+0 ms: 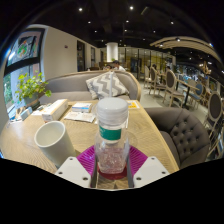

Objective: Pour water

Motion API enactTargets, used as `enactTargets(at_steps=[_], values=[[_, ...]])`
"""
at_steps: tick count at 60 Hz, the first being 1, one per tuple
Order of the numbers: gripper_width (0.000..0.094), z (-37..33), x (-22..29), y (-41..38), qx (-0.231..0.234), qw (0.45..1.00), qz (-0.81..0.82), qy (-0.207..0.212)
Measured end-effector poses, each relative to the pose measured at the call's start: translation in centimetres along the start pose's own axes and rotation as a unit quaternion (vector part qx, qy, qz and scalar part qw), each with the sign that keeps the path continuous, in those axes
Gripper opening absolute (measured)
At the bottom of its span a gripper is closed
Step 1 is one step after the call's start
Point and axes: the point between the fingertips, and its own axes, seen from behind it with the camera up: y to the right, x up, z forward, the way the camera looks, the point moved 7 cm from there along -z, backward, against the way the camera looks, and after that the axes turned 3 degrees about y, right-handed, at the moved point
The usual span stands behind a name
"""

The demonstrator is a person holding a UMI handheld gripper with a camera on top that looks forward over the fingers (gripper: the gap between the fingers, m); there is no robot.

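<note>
Gripper (pixel 112 166): its two fingers reach forward from the bottom of the view and are closed around a bottle, the magenta pads (pixel 88 158) pressing on it from either side.
Water bottle (pixel 112 132): clear plastic, upright, held between the fingers; it has a white cap and a green and white label band below the neck. The lower body looks see-through, and the water level cannot be told.
Cup (pixel 55 141): a plain white cup, standing upright on the table just to the left of the bottle, near it but not touching.
Table (pixel 30 140): light wood top, running away ahead of the fingers.
Tissue box (pixel 51 109): white, lying on the table beyond the cup.
Papers (pixel 81 111): a few flat sheets or booklets further back on the table, beside the box.
Plant (pixel 30 88): green, leafy, at the table's far left by a window.
Sofa (pixel 186 124): grey, padded, curving around the table's far and right sides, with a striped cushion (pixel 106 83) on it.
</note>
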Motion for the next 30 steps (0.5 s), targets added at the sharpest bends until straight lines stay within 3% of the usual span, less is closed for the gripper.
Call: enactTargets(at_steps=[7,12,19,30], values=[[0.0464,-0.1,0.0,0.1,0.002,1.0,0.003,0.008],[0.0527,-0.2,-0.1,0.0,-0.001,1.0,0.007,-0.014],[0.0864,-2.7,0.4,-0.1,-0.004,0.999,0.018,-0.042],[0.0853,-10.8,2.5,-2.0,-0.035,0.997,0.017,-0.074]])
